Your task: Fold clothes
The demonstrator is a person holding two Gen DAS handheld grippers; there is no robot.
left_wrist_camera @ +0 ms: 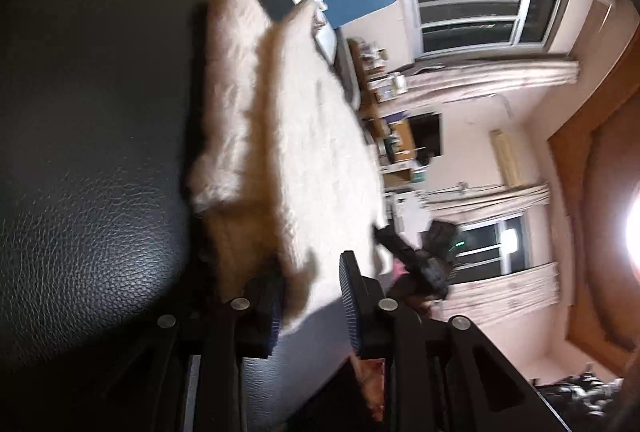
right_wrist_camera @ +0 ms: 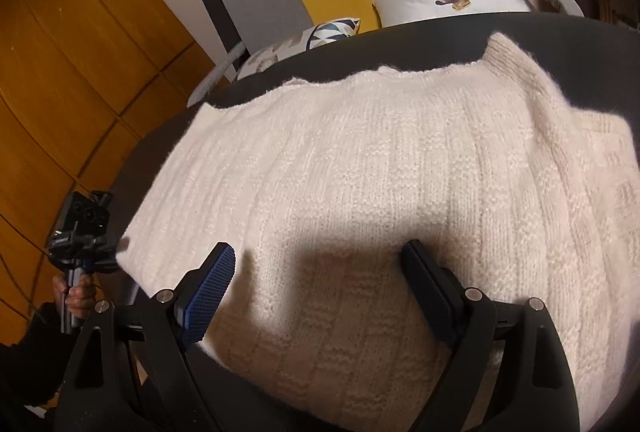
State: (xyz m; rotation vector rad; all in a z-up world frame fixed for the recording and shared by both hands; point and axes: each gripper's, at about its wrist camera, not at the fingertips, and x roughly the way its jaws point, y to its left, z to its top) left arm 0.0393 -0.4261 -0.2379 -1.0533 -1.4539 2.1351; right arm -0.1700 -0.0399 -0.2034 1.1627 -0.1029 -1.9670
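The sweater (right_wrist_camera: 360, 172) lies spread on the dark counter (right_wrist_camera: 400, 44). The left claw (left_wrist_camera: 308, 296) grips its edge; the right claw (right_wrist_camera: 320, 284) hovers released above it. Lift both corners evenly, keeping the knit taut.

Your cream sweater (right_wrist_camera: 360, 160) is a chunky ribbed knit, fuzzy and matt. Under it, the black tabletop (left_wrist_camera: 88, 152) looks like grained leather with a soft sheen. Blue finger pads (right_wrist_camera: 210, 288) are finely textured rubber. At upper left of your right wrist view, the wardrobe (right_wrist_camera: 80, 64) is glossy orange-brown wood.
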